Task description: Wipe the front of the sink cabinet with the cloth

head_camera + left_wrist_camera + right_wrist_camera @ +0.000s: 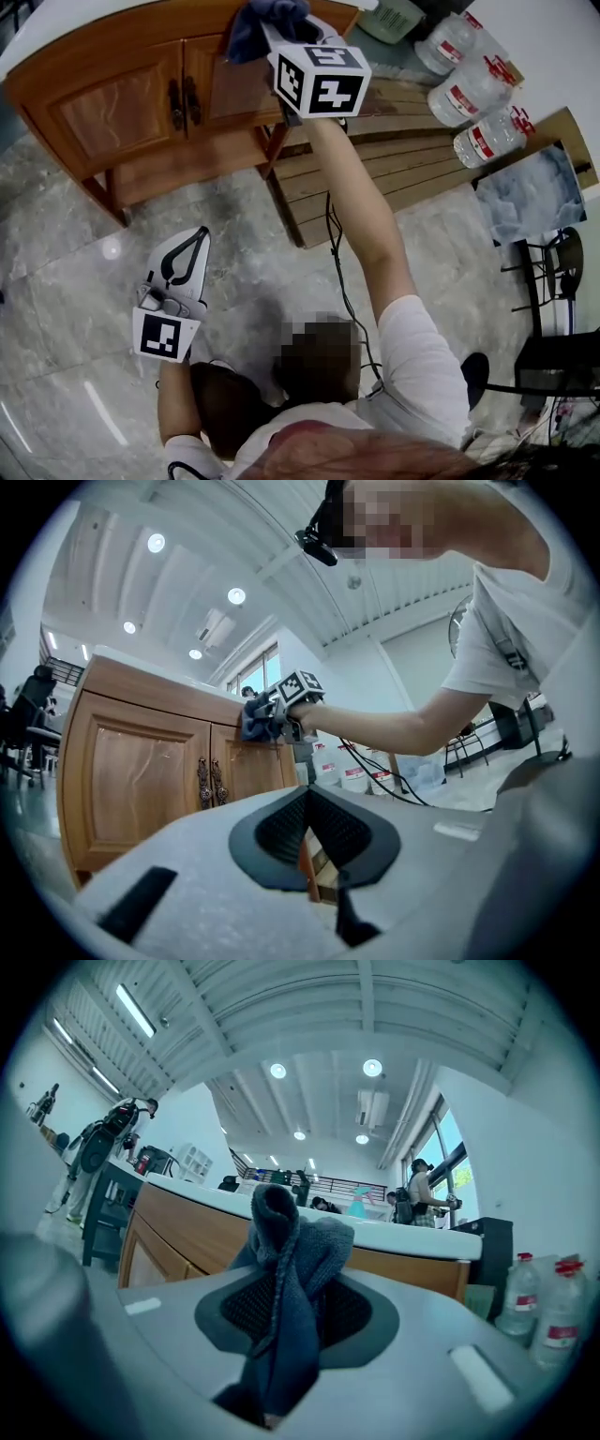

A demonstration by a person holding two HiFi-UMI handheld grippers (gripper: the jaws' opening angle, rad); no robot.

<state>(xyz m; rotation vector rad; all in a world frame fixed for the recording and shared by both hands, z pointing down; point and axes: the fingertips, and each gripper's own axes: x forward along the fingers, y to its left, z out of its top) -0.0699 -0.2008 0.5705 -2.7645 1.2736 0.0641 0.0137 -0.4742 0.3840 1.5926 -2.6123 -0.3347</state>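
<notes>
Most of the head view is pale, stone-patterned floor [75,309]. On it stands the wooden cabinet [122,112], with a white top, two panelled doors and a pair of dark handles at the centre seam. A slatted wooden pallet [394,159] lies on the floor just beside the cabinet. Three water bottles [469,94] with red labels lie at the pallet's far end.

Right gripper [281,37]: arm outstretched, raised to the cabinet's top edge above the door nearer the pallet. Its jaws are clamped on the cloth [286,1269], which is dark blue, bunched, and sticks out past the jaw tips. From the left gripper view the cloth appears to rest against the top rail of the cabinet front; contact is not certain.

Left gripper [195,242]: held low over the floor, well apart from the cabinet and pointed toward it. Its jaw tips are together and nothing is held.
</notes>
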